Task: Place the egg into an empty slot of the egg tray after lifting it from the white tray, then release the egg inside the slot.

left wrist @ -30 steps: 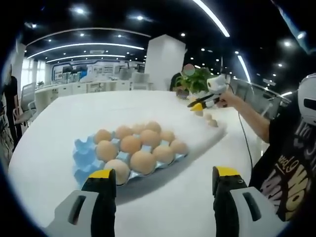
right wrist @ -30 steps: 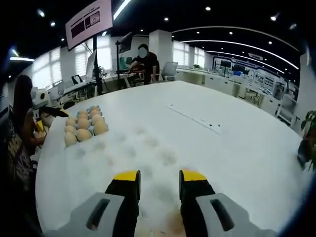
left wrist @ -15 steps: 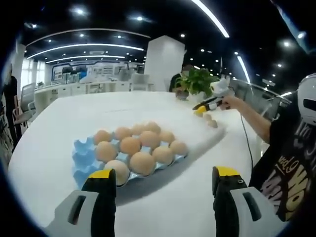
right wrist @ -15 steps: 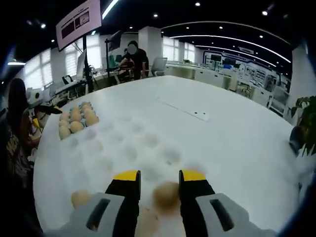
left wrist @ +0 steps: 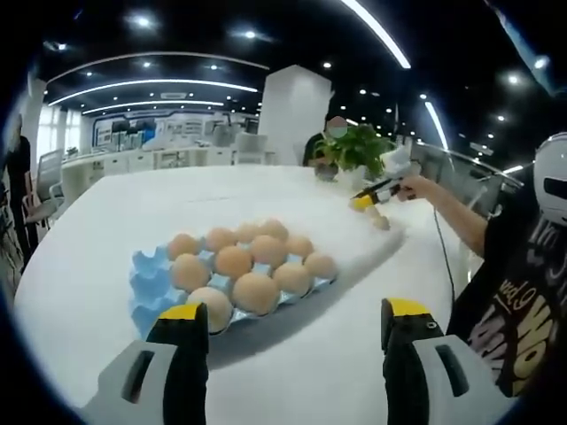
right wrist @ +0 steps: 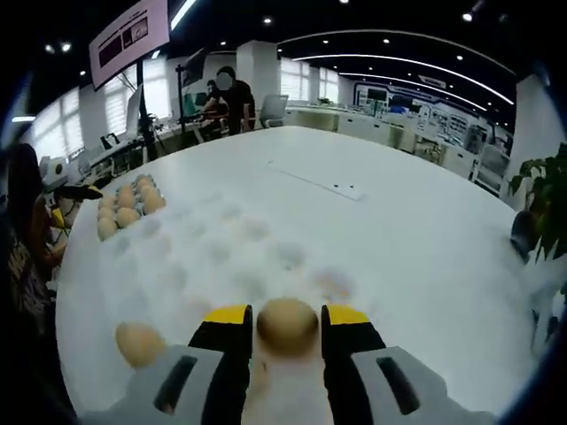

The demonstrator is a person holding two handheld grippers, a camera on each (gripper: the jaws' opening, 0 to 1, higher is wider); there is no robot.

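**Egg between the right jaws, blue tray nearly full**

In the right gripper view a tan egg (right wrist: 287,326) sits between the right gripper (right wrist: 287,320)'s yellow-tipped jaws, on the white tray (right wrist: 221,266). A second egg (right wrist: 140,343) lies left of the jaws on the same tray. The white tray's dimpled cups stretch ahead of the jaws. The blue egg tray (left wrist: 149,282), just ahead of the left gripper (left wrist: 297,323), holds ten brown eggs (left wrist: 252,264); empty slots show along its left edge.

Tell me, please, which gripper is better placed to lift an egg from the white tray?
Right: its fingers flank an egg on the white tray. The left gripper hovers open near the blue egg tray.
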